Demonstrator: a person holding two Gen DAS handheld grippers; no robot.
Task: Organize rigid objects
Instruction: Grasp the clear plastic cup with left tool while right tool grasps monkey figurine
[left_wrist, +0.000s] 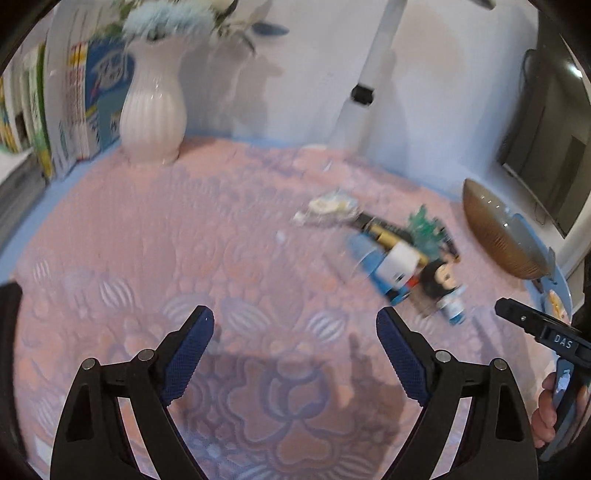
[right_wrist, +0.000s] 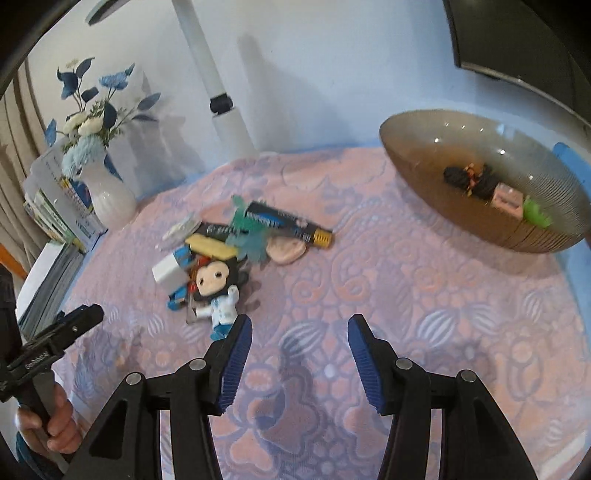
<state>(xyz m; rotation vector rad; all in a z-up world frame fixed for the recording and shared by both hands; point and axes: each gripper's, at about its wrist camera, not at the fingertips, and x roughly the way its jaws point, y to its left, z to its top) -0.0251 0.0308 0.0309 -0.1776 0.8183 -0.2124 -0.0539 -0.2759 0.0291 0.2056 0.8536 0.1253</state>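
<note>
Right wrist view: the right gripper is held open over the pink tablecloth, and nothing is seen between its blue pads. A pile of small things is seen at about ten o'clock from it. A little doll with a black head lies nearest, just beside the left pad. Behind the doll, a white block, a yellow bar, a green plastic plant and a long battery are heaped together, and some are touching. A round pink piece is tucked under the battery. At two o'clock a brown glass bowl is found, well apart from the pile, with a few toys already put inside.

In the left wrist view, the left gripper is also held wide open and empty, and the pile is seen at about two o'clock from it.

It is judged that one thing is about to be picked from the pile for the bowl. The doll should be taken first, since it is nearest and lies loose at the edge. The pads should be lowered on both sides of its body, then closed gently, so the heap is not knocked. The doll should be lifted straight up before it is carried over.
</note>
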